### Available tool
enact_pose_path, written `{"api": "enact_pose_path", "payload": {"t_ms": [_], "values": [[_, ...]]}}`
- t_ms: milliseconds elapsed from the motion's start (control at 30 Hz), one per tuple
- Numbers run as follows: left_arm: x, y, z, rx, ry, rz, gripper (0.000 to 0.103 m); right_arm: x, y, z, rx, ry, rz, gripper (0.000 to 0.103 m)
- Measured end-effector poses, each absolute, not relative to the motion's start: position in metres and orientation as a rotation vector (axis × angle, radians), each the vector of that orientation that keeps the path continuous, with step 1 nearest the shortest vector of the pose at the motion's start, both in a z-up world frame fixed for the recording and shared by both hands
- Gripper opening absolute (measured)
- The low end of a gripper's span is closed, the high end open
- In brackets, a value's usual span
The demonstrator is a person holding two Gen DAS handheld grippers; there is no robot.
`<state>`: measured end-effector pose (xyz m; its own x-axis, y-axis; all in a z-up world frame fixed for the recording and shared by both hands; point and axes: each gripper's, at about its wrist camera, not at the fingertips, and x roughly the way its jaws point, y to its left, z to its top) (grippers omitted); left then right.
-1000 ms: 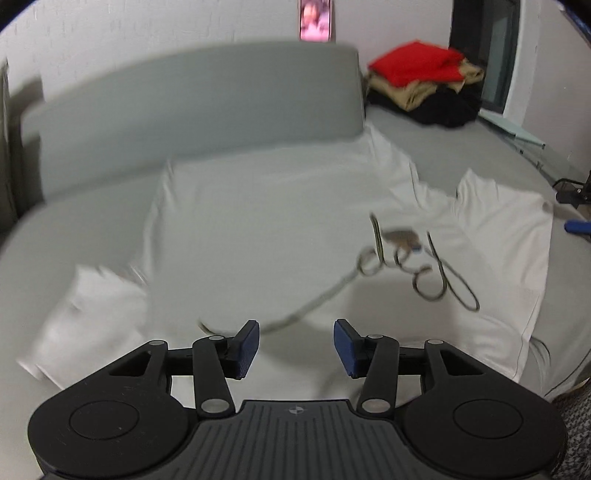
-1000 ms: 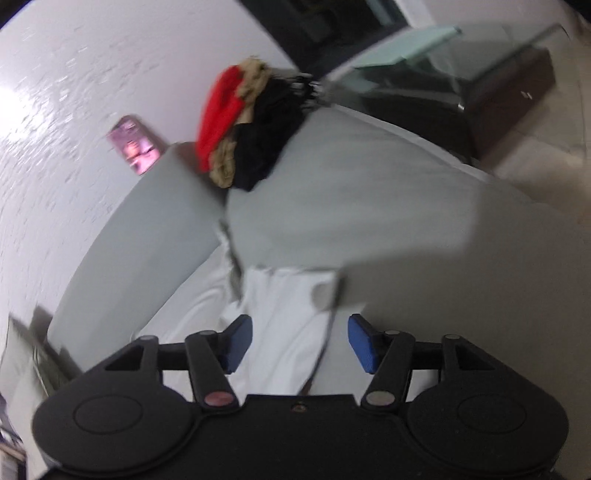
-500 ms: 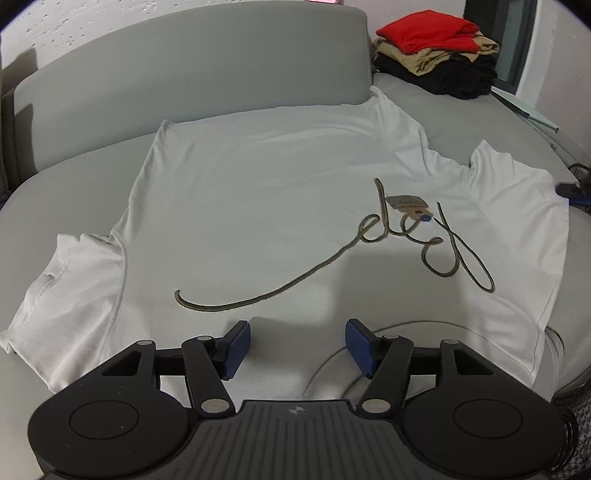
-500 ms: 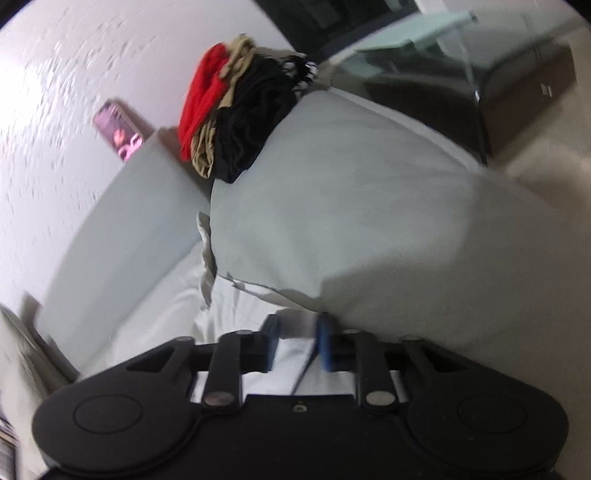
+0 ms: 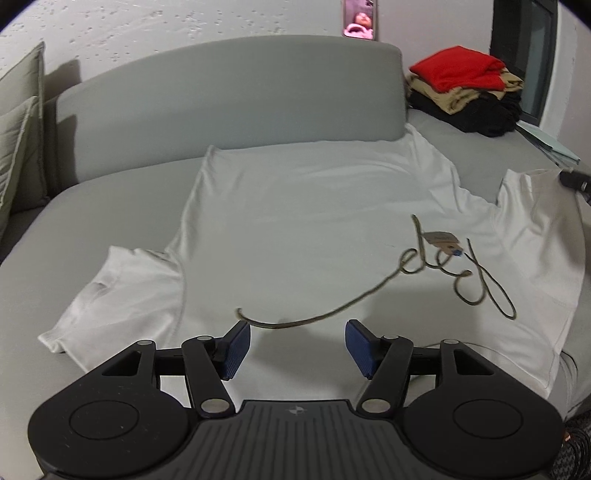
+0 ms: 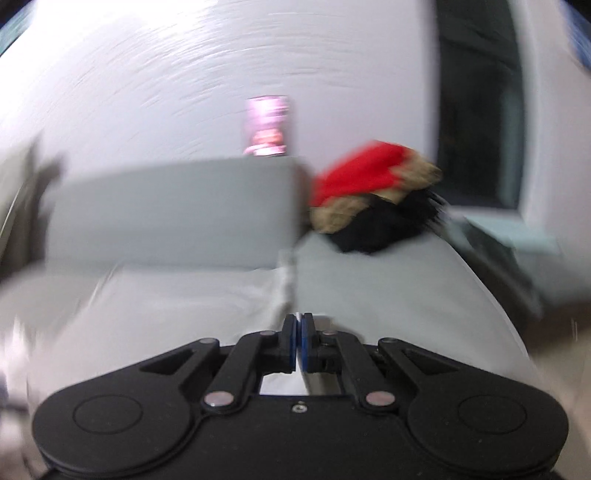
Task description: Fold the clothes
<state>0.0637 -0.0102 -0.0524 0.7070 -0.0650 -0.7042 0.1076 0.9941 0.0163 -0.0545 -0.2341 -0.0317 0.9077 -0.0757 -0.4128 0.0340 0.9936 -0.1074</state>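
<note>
A white t-shirt (image 5: 295, 221) with a thin script print and a paper tag (image 5: 441, 240) lies spread flat on the grey sofa seat (image 5: 92, 206). My left gripper (image 5: 297, 345) is open and empty, just above the shirt's near edge by the collar. My right gripper (image 6: 298, 341) is shut on the white t-shirt (image 6: 184, 306) at its right sleeve. The right wrist view is motion-blurred. In the left wrist view a dark part of the right gripper (image 5: 574, 179) shows at the sleeve's far corner.
A pile of folded clothes (image 5: 465, 92), red on tan on black, sits at the sofa's far right end and shows in the right wrist view (image 6: 373, 199). A phone (image 5: 360, 18) stands on the backrest (image 5: 229, 92). Cushions (image 5: 18, 140) lie at left.
My right gripper closed on the shirt's right sleeve and then swung, so its view levelled and blurred. My left gripper drew back slightly over the shirt and stayed open.
</note>
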Motion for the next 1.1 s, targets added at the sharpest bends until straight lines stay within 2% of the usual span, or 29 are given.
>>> {"api": "enact_pose_path", "payload": {"t_ms": [133, 233, 300, 367, 433, 500, 567, 600, 733, 900, 1100], "values": [[0.06, 0.001, -0.048, 0.029, 0.764, -0.077, 0.06, -0.062, -0.181, -0.048, -0.308, 0.473, 0.082, 0.003], [0.059, 0.008, -0.046, 0.009, 0.762, -0.064, 0.06, -0.064, -0.158, -0.063, -0.359, 0.534, 0.173, 0.003], [0.059, 0.012, -0.046, -0.005, 0.767, -0.058, 0.06, -0.063, -0.149, -0.07, -0.357, 0.611, 0.271, 0.011], [0.059, 0.015, -0.046, -0.012, 0.769, -0.051, 0.06, -0.068, -0.15, -0.065, -0.316, 0.628, 0.325, 0.033], [0.058, 0.016, -0.046, -0.012, 0.768, -0.048, 0.06, -0.071, -0.161, -0.055, -0.241, 0.609, 0.312, 0.034], [0.058, 0.017, -0.047, -0.008, 0.771, -0.046, 0.06, -0.069, -0.191, -0.039, -0.089, 0.546, 0.173, 0.033], [0.059, 0.017, -0.05, -0.001, 0.778, -0.043, 0.06, -0.062, -0.228, -0.033, 0.054, 0.543, -0.009, 0.008], [0.06, 0.017, -0.051, 0.001, 0.782, -0.042, 0.06, -0.056, -0.246, -0.036, 0.114, 0.569, -0.082, 0.005], [0.064, 0.015, -0.054, -0.003, 0.795, -0.04, 0.06, -0.036, -0.257, -0.053, 0.158, 0.686, -0.068, 0.005], [0.065, 0.008, -0.056, 0.005, 0.817, -0.049, 0.06, -0.03, -0.221, -0.095, -0.15, 0.925, -0.068, 0.006], [0.059, 0.008, -0.055, 0.08, 0.802, -0.031, 0.06, -0.073, -0.23, -0.084, -0.109, 1.014, -0.142, 0.003]]}}
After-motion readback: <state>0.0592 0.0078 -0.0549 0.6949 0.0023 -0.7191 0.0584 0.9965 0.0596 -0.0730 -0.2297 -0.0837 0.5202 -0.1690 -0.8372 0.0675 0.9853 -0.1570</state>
